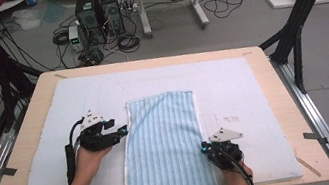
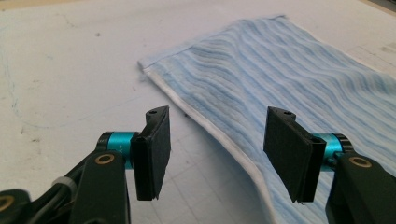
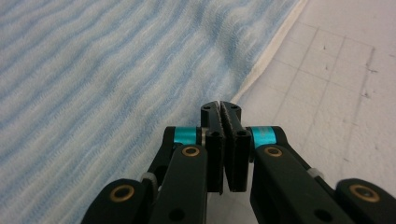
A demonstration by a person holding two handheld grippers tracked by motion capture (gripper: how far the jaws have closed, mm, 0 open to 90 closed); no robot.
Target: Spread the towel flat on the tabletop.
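Towel: ribbed blue-striped terry, white hem, flat rectangle on pale mat. Left gripper spread wide, empty, straddling hem. Right gripper pressed closed at hem; hold uncertain.

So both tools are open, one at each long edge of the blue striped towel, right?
Not quite. The left tool is open beside the blue striped towel, but the right tool is shut, its jaws pressed together at the other edge; the right gripper view shows it.
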